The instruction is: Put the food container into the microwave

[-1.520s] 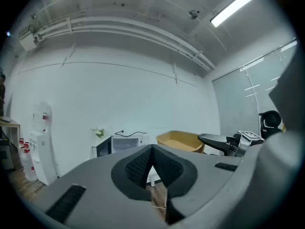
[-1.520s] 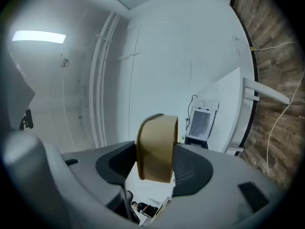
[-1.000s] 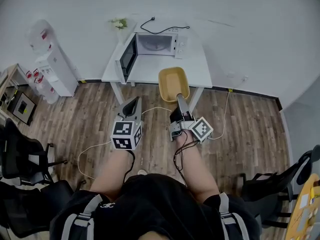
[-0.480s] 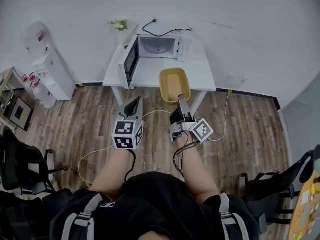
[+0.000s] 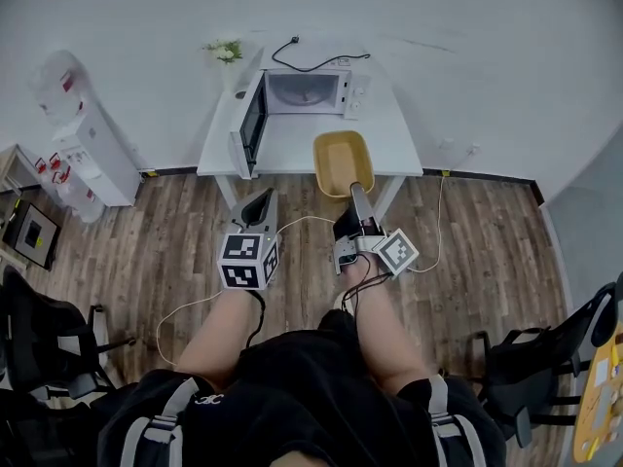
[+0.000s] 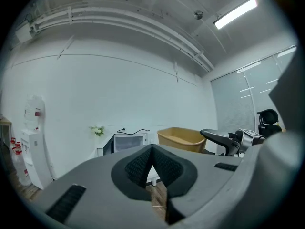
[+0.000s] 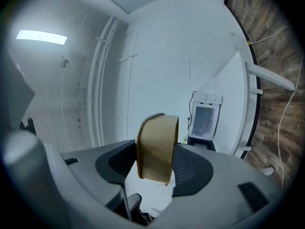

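Note:
A tan food container [image 5: 341,162] hangs in the air over the near edge of the white table [image 5: 292,144], with my right gripper [image 5: 358,195] shut on its near rim. In the right gripper view the container [image 7: 156,147] stands edge-on between the jaws. The white microwave [image 5: 304,91] sits at the back of the table with its door [image 5: 251,125] swung open to the left. It also shows far off in both gripper views as the microwave [image 6: 126,142] and the microwave [image 7: 205,120]. My left gripper [image 5: 257,205] is shut and empty, low and left of the container.
A water dispenser [image 5: 83,139] stands at the left wall. A small plant [image 5: 226,53] and a black cable [image 5: 311,58] lie behind the microwave. White cords [image 5: 195,300] trail on the wood floor. Office chairs [image 5: 49,339] stand at both lower corners.
The view has drawn slightly nearer to the table. The container in my right gripper has edged forward over the table's near edge. The left gripper has held its place.

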Action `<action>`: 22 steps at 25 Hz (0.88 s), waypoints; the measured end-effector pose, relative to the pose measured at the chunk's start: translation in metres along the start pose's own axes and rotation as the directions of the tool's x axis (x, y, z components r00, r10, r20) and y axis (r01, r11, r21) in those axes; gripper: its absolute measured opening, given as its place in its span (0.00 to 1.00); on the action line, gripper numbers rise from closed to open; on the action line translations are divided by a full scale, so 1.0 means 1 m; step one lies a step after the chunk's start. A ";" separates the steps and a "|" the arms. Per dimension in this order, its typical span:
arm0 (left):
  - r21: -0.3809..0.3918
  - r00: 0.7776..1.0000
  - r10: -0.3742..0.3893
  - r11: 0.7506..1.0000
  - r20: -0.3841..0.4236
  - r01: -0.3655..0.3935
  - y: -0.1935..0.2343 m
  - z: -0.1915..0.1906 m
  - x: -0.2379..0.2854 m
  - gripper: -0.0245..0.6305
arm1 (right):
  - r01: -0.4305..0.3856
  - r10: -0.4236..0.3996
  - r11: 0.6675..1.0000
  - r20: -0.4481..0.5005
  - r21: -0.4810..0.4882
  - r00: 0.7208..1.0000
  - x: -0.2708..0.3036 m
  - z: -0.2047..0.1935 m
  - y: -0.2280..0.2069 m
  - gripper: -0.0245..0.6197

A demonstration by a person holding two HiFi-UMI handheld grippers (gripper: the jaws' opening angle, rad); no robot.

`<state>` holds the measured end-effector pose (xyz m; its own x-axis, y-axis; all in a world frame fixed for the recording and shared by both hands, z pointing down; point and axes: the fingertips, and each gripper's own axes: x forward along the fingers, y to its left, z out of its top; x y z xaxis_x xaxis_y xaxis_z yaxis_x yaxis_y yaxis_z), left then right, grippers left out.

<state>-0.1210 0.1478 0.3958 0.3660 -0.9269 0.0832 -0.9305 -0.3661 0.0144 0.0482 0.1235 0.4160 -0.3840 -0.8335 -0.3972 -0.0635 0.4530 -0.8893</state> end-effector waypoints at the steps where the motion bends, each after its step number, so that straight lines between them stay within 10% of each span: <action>1: 0.003 1.000 0.002 1.000 0.001 -0.002 0.003 0.000 0.004 0.06 | 0.001 -0.001 1.000 0.002 0.005 1.000 0.004 0.001 -0.004 0.39; 22: 0.078 1.000 0.014 0.997 0.022 -0.015 0.044 0.012 0.247 0.06 | 0.020 -0.018 0.998 -0.037 0.058 0.999 0.188 0.108 -0.150 0.39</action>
<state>-0.0710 -0.0983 0.4051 0.3536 -0.9334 0.0616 -0.9318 -0.3573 -0.0646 0.0852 -0.1349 0.4500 -0.4163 -0.8293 -0.3728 -0.0177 0.4173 -0.9086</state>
